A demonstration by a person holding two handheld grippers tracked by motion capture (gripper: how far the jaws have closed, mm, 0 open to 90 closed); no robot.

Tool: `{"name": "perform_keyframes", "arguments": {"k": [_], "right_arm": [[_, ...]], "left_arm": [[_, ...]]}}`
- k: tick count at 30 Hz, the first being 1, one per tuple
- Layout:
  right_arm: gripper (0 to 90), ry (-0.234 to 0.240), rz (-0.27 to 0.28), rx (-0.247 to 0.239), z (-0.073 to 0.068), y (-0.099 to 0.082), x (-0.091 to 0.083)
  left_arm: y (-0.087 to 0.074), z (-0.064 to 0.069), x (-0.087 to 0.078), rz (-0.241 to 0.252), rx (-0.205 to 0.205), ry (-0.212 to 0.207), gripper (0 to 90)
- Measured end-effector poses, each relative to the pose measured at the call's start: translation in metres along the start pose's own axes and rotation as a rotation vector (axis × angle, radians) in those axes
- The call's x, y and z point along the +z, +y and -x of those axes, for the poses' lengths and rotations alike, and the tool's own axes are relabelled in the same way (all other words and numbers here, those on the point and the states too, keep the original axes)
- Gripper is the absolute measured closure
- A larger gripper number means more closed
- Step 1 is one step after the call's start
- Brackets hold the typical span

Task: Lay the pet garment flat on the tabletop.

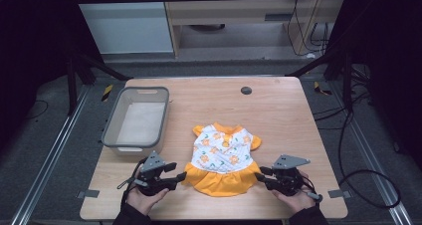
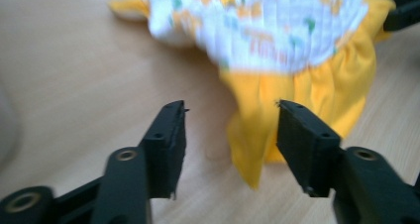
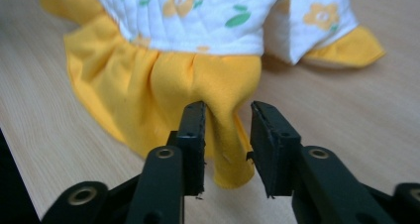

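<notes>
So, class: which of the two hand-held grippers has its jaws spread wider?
The left hand-held gripper: its jaws stand well apart around the dress's yellow hem corner, while the right hand-held gripper leaves a narrower gap.

A small dress (image 1: 225, 158) lay on the table, made of soft matt cloth. Its white top looked quilted, with fine stitched ribs and a printed pattern of orange flowers and green leaves. Its yellow skirt (image 3: 163, 90) was thinner, smooth cloth, gathered into loose folds. The table (image 1: 278, 115) had a pale wood-grain surface, smooth with a faint sheen. A grey tub (image 1: 137, 120) looked like matt plastic. The left gripper (image 2: 230, 130) and right gripper (image 3: 228, 135) had black matt plastic jaws with ribbed inner faces and brassy metal rings at the joints.
</notes>
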State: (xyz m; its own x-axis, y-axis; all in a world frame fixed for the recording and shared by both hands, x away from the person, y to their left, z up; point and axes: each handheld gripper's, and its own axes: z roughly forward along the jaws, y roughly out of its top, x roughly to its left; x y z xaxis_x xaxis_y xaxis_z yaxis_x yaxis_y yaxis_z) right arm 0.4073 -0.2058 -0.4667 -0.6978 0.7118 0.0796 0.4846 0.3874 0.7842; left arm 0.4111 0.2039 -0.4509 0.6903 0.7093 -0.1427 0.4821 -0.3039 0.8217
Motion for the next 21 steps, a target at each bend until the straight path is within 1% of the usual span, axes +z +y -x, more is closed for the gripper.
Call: {"name": "perform_keyframes", "arguments": {"k": [2, 4, 5, 6, 7, 8, 10, 11, 12, 13, 14, 15, 16, 18, 19, 20, 21], "right_arm": [[61.6, -0.01, 0.049, -0.001, 0.001, 0.005, -0.005], [59.1, -0.025, 0.086, -0.001, 0.004, 0.011, -0.009], [58.7, -0.033, 0.104, -0.003, 0.006, 0.015, -0.01], [58.0, -0.039, 0.116, 0.001, 0.008, 0.018, -0.011], [58.0, -0.039, 0.116, 0.001, 0.008, 0.018, -0.011], [57.2, -0.066, 0.135, 0.004, 0.013, 0.026, -0.01], [54.7, -0.09, 0.136, 0.01, 0.019, 0.034, -0.006], [54.7, -0.09, 0.136, 0.01, 0.019, 0.034, -0.006], [49.7, -0.121, 0.15, 0.015, 0.028, 0.043, 0.002], [49.7, -0.121, 0.15, 0.015, 0.028, 0.043, 0.002], [47.3, -0.146, 0.15, 0.024, 0.035, 0.048, 0.01], [46.3, -0.162, 0.147, 0.026, 0.039, 0.051, 0.015], [45.8, -0.175, 0.146, 0.027, 0.044, 0.053, 0.019], [45.5, -0.199, 0.137, 0.042, 0.052, 0.057, 0.029], [45.5, -0.199, 0.137, 0.042, 0.052, 0.057, 0.029], [45.7, -0.222, 0.124, 0.058, 0.061, 0.058, 0.038], [45.8, -0.229, 0.12, 0.065, 0.065, 0.059, 0.043]], "left_arm": [[0.006, -0.002, -0.007, 0.045, 0.005, 0.016, 39.8], [0.015, -0.006, -0.011, 0.075, 0.001, 0.034, 38.9], [0.02, -0.009, -0.011, 0.086, 0.008, 0.045, 38.8], [0.025, -0.012, -0.01, 0.092, 0.008, 0.053, 38.7], [0.025, -0.012, -0.01, 0.092, 0.008, 0.053, 38.7], [0.036, -0.018, -0.005, 0.103, 0.003, 0.066, 38.7], [0.047, -0.023, 0.004, 0.108, 0.01, 0.079, 38.8], [0.047, -0.023, 0.004, 0.108, 0.01, 0.079, 38.7], [0.058, -0.029, 0.017, 0.106, 0.013, 0.091, 38.8], [0.058, -0.029, 0.017, 0.106, 0.013, 0.091, 38.8], [0.067, -0.034, 0.031, 0.102, 0.023, 0.114, 38.9], [0.071, -0.037, 0.038, 0.1, 0.035, 0.125, 39.2], [0.074, -0.039, 0.046, 0.097, 0.044, 0.141, 39.4], [0.08, -0.044, 0.061, 0.085, 0.048, 0.154, 39.5], [0.08, -0.044, 0.061, 0.085, 0.048, 0.154, 39.5], [0.085, -0.05, 0.079, 0.071, 0.036, 0.164, 39.4], [0.085, -0.05, 0.079, 0.071, 0.036, 0.164, 39.4]]}}
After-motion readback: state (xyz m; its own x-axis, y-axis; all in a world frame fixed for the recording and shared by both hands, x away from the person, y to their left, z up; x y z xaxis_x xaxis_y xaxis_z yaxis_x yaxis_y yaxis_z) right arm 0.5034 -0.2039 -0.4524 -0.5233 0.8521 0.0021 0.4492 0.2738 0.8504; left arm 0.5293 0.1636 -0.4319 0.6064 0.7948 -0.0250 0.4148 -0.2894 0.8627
